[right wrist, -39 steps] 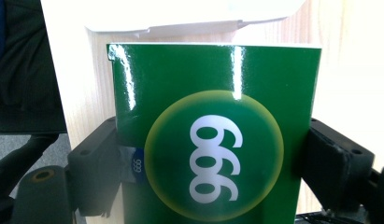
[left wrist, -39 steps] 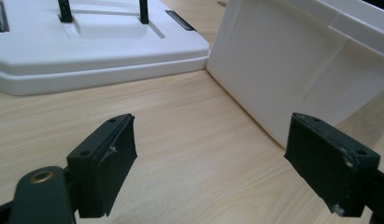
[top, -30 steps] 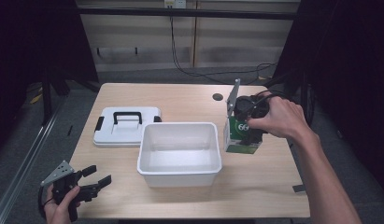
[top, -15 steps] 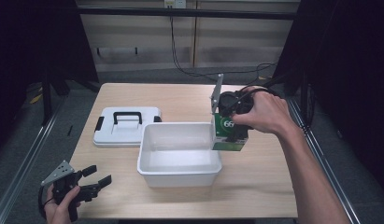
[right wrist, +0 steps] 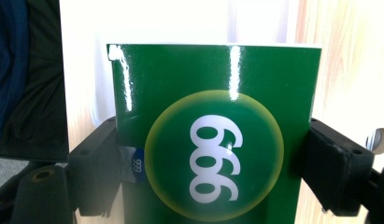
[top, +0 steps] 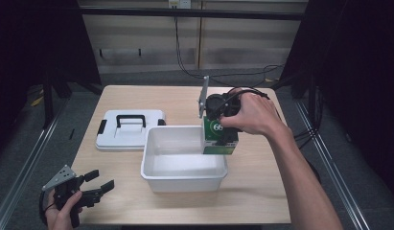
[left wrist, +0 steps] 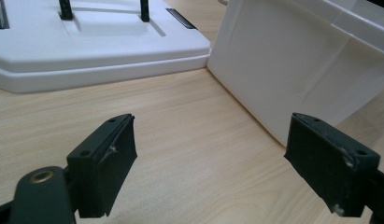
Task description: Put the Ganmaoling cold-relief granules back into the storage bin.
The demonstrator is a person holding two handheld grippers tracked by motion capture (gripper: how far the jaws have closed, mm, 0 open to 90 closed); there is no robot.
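The step in hand looks like the carry: the right gripper (top: 218, 125) has a green box (top: 218, 138) clamped between its fingers and holds it at the right-hand rim of the white bin (top: 184, 170), partly over the bin's open top. From the high view I cannot tell whether the box's lower edge touches the rim or hangs just above it. The next move, as I judge it, calls for shifting the box a little further in over the bin's hollow, lowering it until it meets the bin floor, and only then spreading the fingers; letting go too early could drop the box against the bin wall or tip it out onto the surface (top: 261, 191).

The box is glossy dark green with a paler round badge carrying white digits, seen large in the right gripper view (right wrist: 213, 154), where the fingers (right wrist: 332, 165) press on its two opposite sides. Bright glare streaks its face, and a small blue tab peeks out by the near finger. It seems rigid and flat-sided, so the grip should be steady.

The left gripper (top: 96, 184) rests well to the near left of the bin, fingers (left wrist: 105, 163) wide apart and holding nothing. The bin's white lid (top: 130, 129), with its black handle, lies flat just beside the bin's far left corner.
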